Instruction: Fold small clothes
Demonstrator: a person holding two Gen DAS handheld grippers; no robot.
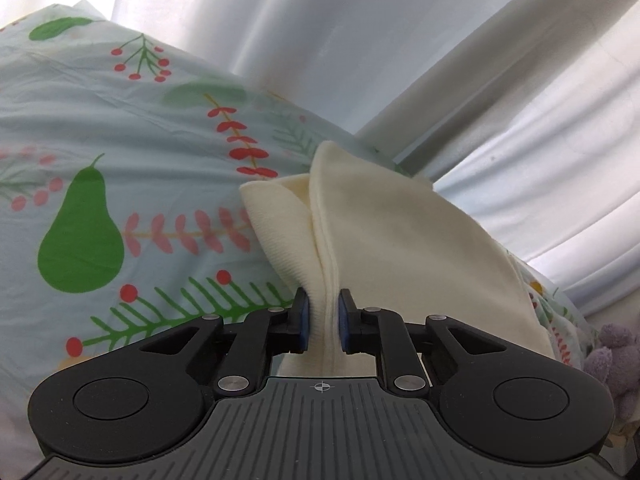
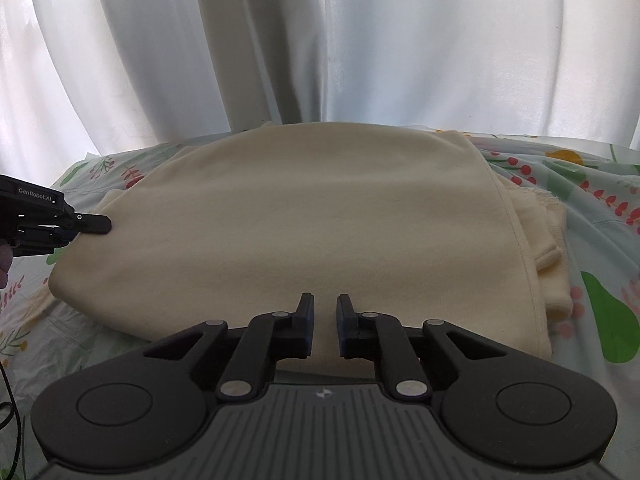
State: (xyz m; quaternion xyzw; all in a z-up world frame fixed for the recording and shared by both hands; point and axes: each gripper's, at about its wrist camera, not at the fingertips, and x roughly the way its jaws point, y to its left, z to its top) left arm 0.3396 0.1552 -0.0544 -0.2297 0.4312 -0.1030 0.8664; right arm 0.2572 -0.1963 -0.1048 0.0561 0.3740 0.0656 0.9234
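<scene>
A cream knit garment [image 2: 300, 220] lies folded on the printed bedsheet [image 2: 592, 208]. In the left wrist view my left gripper [image 1: 323, 320] is shut on a bunched edge of the cream garment [image 1: 392, 240], which rises between the blue pads. The left gripper also shows in the right wrist view [image 2: 96, 224], at the garment's left edge. My right gripper [image 2: 323, 320] hovers over the near edge of the garment with a narrow gap between its fingers and nothing visibly between them.
The sheet [image 1: 100, 140] has green pears, red berries and leaf prints. White curtains [image 2: 320, 40] hang behind the bed. A purple fuzzy item [image 1: 616, 360] lies at the right edge of the left wrist view.
</scene>
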